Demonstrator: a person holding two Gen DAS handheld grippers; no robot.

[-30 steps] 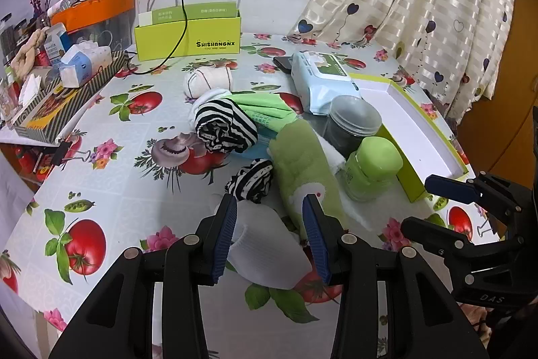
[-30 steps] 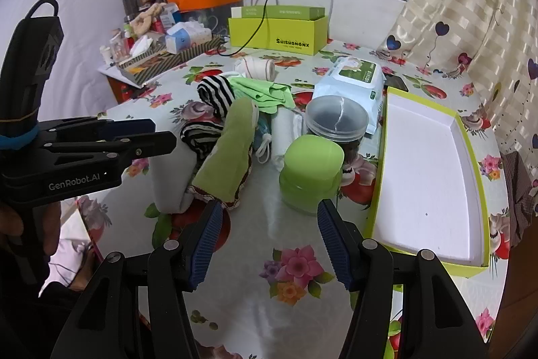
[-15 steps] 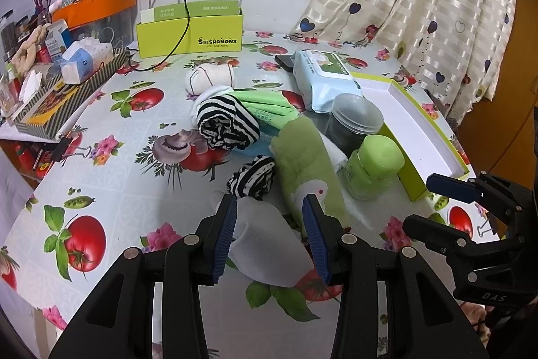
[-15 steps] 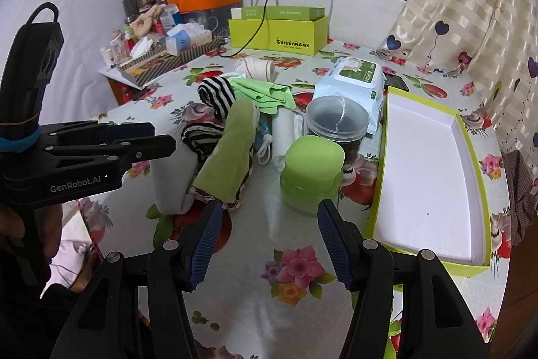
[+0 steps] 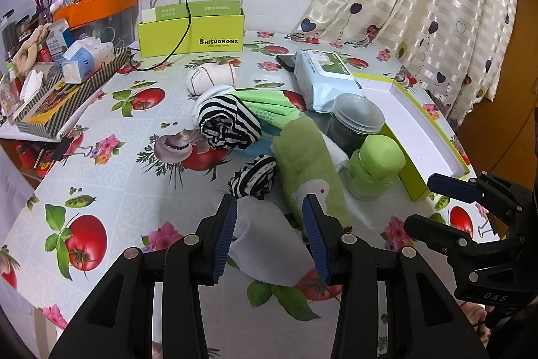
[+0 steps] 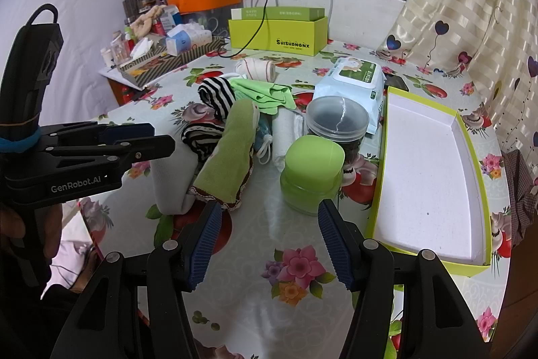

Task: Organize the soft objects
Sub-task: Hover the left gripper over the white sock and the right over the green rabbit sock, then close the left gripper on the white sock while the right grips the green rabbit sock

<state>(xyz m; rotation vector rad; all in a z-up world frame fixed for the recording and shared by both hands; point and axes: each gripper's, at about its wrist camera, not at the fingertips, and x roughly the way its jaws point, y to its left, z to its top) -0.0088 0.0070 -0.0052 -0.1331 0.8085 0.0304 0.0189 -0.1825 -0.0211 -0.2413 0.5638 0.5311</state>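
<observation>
A pile of soft things lies mid-table: a white sock (image 5: 269,241), a green sock (image 5: 309,167), a small striped sock (image 5: 255,177), a larger striped bundle (image 5: 228,123), a green cloth (image 5: 269,105) and a rolled white sock (image 5: 212,78). My left gripper (image 5: 269,234) is open, its jaws either side of the white sock, just above it. My right gripper (image 6: 269,241) is open and empty, near the green jar (image 6: 312,177). The white sock (image 6: 171,184) and green sock (image 6: 232,150) also show in the right wrist view. The white-lined tray (image 6: 427,177) lies at right.
A clear lidded jar (image 5: 356,123), a wipes pack (image 5: 326,79) and a phone (image 5: 285,61) stand behind the pile. A yellow-green box (image 5: 191,34) with a cable sits at the back. A cluttered striped tray (image 5: 64,90) is at left, curtain (image 5: 437,5) at right.
Both grippers stay almost still and open. The left view has shifted very slightly forward toward the white sock.
</observation>
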